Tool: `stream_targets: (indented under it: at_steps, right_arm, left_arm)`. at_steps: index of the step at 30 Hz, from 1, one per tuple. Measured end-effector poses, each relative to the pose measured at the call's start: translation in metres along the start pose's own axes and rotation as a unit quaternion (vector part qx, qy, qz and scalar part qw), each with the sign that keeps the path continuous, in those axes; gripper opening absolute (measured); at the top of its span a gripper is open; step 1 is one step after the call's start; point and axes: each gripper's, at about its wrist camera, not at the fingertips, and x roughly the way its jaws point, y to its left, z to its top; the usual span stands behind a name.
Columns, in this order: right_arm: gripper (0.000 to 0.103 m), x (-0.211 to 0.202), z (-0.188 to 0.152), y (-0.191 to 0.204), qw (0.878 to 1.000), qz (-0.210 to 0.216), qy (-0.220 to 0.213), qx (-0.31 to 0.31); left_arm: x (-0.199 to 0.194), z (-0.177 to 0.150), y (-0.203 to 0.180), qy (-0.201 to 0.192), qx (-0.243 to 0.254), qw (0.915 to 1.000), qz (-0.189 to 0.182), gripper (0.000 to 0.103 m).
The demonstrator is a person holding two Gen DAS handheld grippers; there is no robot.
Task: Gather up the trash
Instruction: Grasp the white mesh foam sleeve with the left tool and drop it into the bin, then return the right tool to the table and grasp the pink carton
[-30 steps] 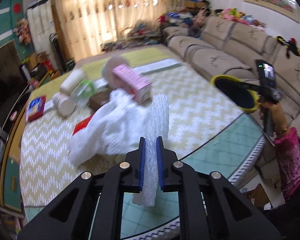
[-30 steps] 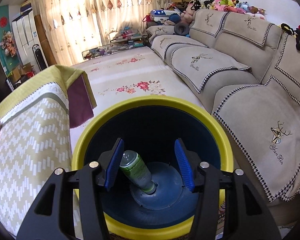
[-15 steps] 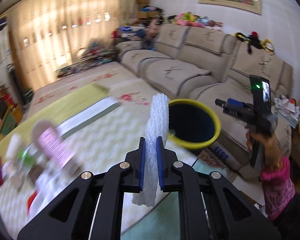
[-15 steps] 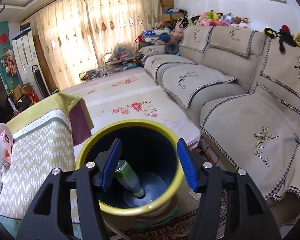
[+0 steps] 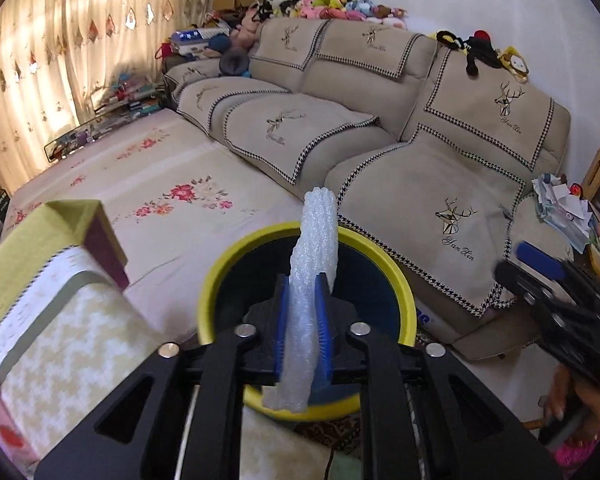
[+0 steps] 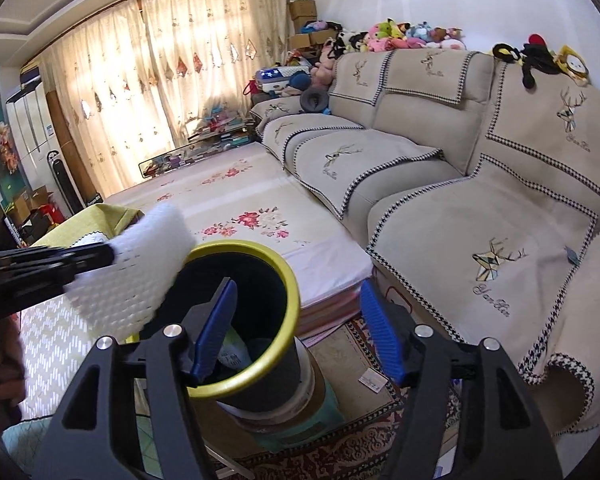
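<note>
Our left gripper [image 5: 303, 316] pinches the bubble wrap [image 5: 310, 280] right over the yellow-rimmed trash bin [image 5: 384, 248]; its jaws have just opened a tiny bit. Our right gripper [image 6: 296, 328] has been opening wide and holds nothing, near the bin.

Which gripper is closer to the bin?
Hard to call. The left gripper, gripping bubble wrap, hovers by the bin rim. The right gripper is open and empty, one finger over the opening, one outside.

Bin [image 6: 288, 280] contents mostly hidden; right tongs [image 5: 540, 276] blurred.
</note>
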Motion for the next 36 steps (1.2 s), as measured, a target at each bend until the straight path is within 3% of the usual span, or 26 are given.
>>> stream_targets:
  at_steps: [1,3,7,9,15,21,24,29,33,36]
  right_arm:
    - [0.064,0.0,-0.002,-0.001,1.0,-0.001,0.001,0.004]
    - [0.064,0.0,-0.005,-0.004,1.0,-0.003,0.004,0.008]
    - [0.064,0.001,-0.012,-0.006,1.0,-0.001,0.013,0.014]
    - [0.064,0.002,-0.014,-0.004,1.0,0.004,0.016,0.014]
    - [0.065,0.006,-0.019,0.02,0.999,0.029,0.029,-0.005]
    - [0.065,0.016,-0.03,0.079,0.993,0.086,0.054,-0.051]
    - [0.065,0.017,-0.035,0.12,0.987,0.127,0.064,-0.081]
    - [0.066,0.012,-0.041,0.198,0.967,0.205,0.077,-0.129]
    - [0.066,0.005,-0.044,0.267,0.947,0.261,0.08,-0.168]
    - [0.066,0.003,-0.046,0.311,0.931,0.3,0.085,-0.188]
  left_arm:
    - [0.011,0.004,-0.002,0.003,0.0,1.0,0.008,0.02]
    - [0.025,0.009,-0.001,0.01,-0.005,0.9999,0.011,0.046]
    - [0.025,0.011,0.001,0.006,-0.025,0.9996,0.008,0.054]
    - [0.006,0.003,0.008,0.0,-0.032,0.9994,0.011,0.065]
    - [-0.092,-0.026,0.031,-0.056,-0.061,0.9963,0.026,0.084]
    - [-0.202,-0.08,0.063,-0.113,-0.094,0.9856,0.084,0.096]
    - [-0.255,-0.116,0.085,-0.136,-0.116,0.9747,0.134,0.098]
    - [-0.324,-0.184,0.128,-0.153,-0.164,0.9444,0.24,0.098]
    - [-0.356,-0.231,0.166,-0.149,-0.208,0.9275,0.273,0.098]
    - [-0.367,-0.253,0.186,-0.15,-0.231,0.9215,0.274,0.098]
